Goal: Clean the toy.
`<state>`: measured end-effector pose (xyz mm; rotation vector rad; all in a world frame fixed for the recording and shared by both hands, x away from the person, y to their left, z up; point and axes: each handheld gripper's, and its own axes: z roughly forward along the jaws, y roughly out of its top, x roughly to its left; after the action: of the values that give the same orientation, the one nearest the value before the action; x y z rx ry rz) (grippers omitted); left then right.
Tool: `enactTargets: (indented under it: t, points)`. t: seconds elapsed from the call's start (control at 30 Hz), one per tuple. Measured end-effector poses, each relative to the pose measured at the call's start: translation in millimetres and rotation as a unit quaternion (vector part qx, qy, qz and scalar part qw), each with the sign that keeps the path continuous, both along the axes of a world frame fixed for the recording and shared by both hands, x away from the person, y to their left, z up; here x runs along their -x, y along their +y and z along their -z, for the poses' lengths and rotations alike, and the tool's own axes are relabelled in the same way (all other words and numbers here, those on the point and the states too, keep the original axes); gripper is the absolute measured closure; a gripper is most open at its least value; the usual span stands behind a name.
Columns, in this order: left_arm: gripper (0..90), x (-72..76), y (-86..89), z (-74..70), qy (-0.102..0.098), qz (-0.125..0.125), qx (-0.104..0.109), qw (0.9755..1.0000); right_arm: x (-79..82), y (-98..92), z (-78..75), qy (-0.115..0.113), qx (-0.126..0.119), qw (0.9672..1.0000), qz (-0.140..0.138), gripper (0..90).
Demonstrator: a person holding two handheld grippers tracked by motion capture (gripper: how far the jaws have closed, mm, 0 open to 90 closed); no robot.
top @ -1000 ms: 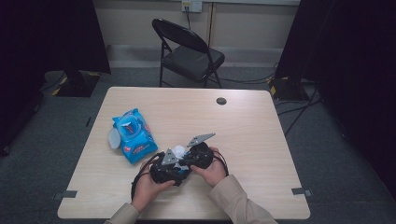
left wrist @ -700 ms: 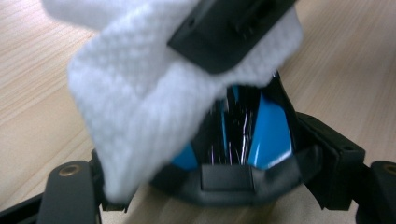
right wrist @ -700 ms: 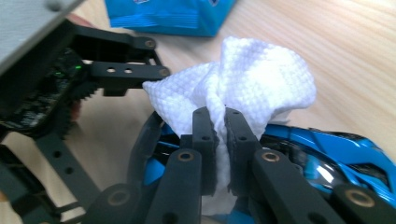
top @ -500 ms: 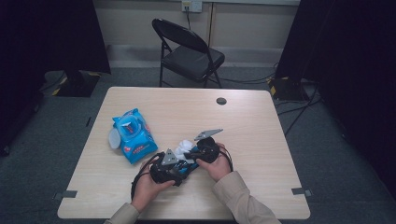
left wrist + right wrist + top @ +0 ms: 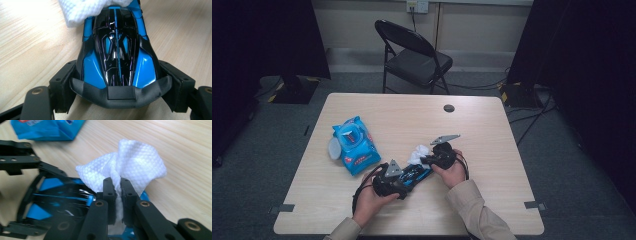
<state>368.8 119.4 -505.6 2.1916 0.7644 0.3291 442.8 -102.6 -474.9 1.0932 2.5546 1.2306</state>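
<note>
A blue and black toy car (image 5: 117,50) lies low over the table, and my left gripper (image 5: 120,82) is shut on its sides, one jaw at each flank. From above, the car (image 5: 416,173) points away to the right from the left gripper (image 5: 406,178). My right gripper (image 5: 118,187) is shut on a bunched white wipe (image 5: 140,162) that rests on the car's far end (image 5: 50,202). From above, the right gripper (image 5: 428,159) holds the wipe (image 5: 418,154) at the car's nose. The wipe's edge (image 5: 85,10) drapes over the car top.
A blue wipes pack (image 5: 354,145) with its white lid open lies left of the hands, and its corner (image 5: 47,128) shows beyond the car. The wooden table (image 5: 492,130) has a dark cable hole (image 5: 449,108) near its far edge. A black folding chair (image 5: 412,55) stands behind it.
The right gripper has slid the wipe rightward and a little away along the car, from beside the left gripper toward the car's far end. The left hand and car stayed put.
</note>
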Motion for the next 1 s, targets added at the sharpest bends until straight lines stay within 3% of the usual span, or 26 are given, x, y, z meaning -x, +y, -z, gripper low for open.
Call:
enactTargets:
  t: [0.63, 0.87, 1.0]
  points:
    - [24.0, 0.1, 0.1, -0.1, 0.0, 0.0, -0.001, 1.0, -7.9, -22.0, 6.1, -0.006, 0.013, 0.9989, 0.045, 85.3]
    - [24.0, 0.0, 0.1, 0.0, 0.0, 0.0, -0.001, 1.0, -8.2, -27.3, 5.6, -0.009, 0.024, 0.9983, 0.052, 85.3]
    - [23.9, 0.0, 0.1, 0.0, 0.0, 0.0, -0.001, 1.0, -6.0, -28.8, 2.0, -0.015, 0.017, 0.9986, 0.049, 85.4]
